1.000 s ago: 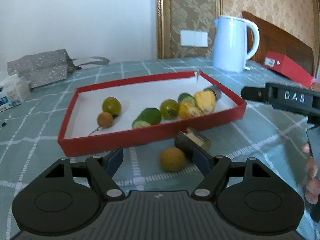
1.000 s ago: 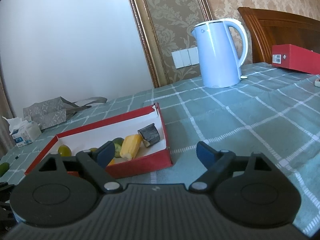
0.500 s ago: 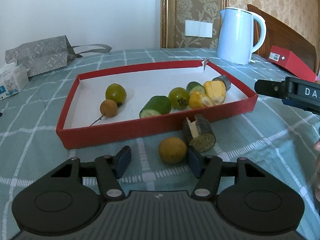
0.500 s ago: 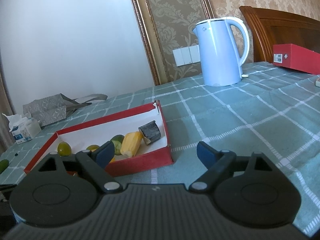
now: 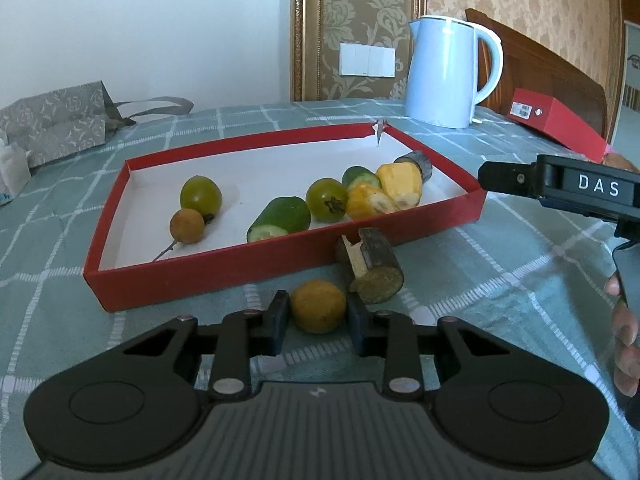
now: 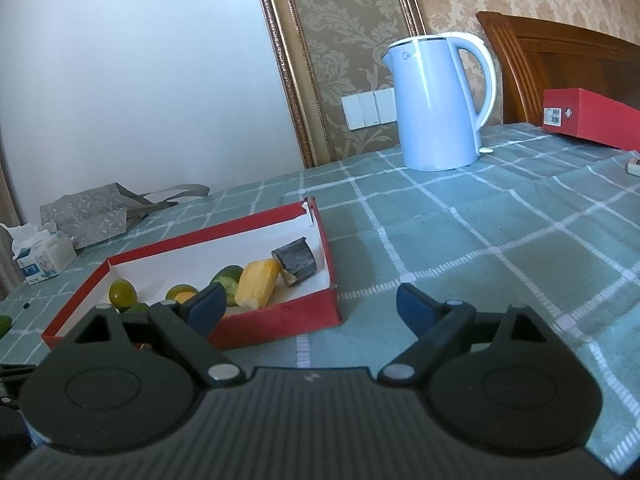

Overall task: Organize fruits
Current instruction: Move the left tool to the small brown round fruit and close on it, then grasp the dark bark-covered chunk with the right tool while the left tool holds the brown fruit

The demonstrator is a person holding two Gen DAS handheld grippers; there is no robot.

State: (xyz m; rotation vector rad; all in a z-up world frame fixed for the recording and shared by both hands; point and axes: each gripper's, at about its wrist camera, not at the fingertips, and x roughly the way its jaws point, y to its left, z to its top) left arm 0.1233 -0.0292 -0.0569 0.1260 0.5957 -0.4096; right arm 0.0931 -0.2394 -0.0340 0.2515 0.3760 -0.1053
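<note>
A red tray (image 5: 224, 276) with a white floor holds green tomatoes, cucumber pieces, yellow fruit pieces, a small brown longan and a dark stub. In front of it on the cloth lie a round orange-brown fruit (image 5: 318, 306) and a dark sugarcane piece (image 5: 372, 266). My left gripper (image 5: 318, 322) has its fingers on either side of the round fruit, close to its sides; I cannot tell if the pads touch it. My right gripper (image 6: 310, 306) is open and empty, right of the tray (image 6: 280, 322); its body shows in the left wrist view (image 5: 560, 188).
A pale blue kettle (image 5: 448, 72) stands behind the tray. A red box (image 5: 560, 120) lies at the back right. A grey bag (image 5: 60, 120) and a tissue pack (image 6: 40, 256) sit at the left. The table has a green checked cloth.
My left gripper has moved forward and down to the round fruit, and its fingers have narrowed around it. The right gripper has barely moved.
</note>
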